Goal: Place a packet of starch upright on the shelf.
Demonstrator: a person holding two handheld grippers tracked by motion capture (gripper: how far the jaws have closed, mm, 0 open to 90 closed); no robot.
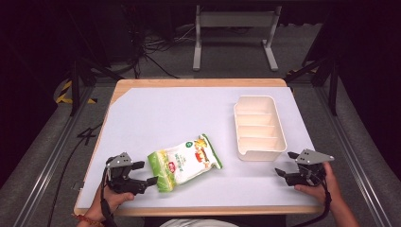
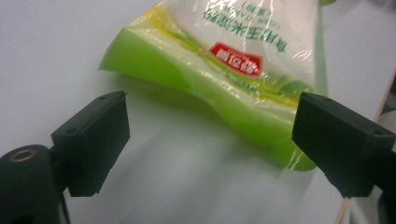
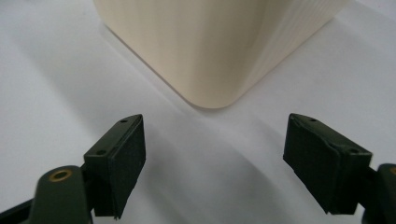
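Snack bag (image 1: 185, 161) lies unheld on the worktop (image 1: 165, 113); your left gripper (image 1: 144, 173) is approaching, jaws released. Close on its green edge next; your right gripper (image 1: 283, 164) waits released beside the divided tray (image 1: 260, 153).

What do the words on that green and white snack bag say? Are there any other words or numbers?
Glossy green and white plastic snack bag: a line of green characters, upside down in the left gripper view and too blurred to read.
Red label on the bag: white characters, too blurred to read.
Cream plastic divided tray: no writing.
White table top: no writing.
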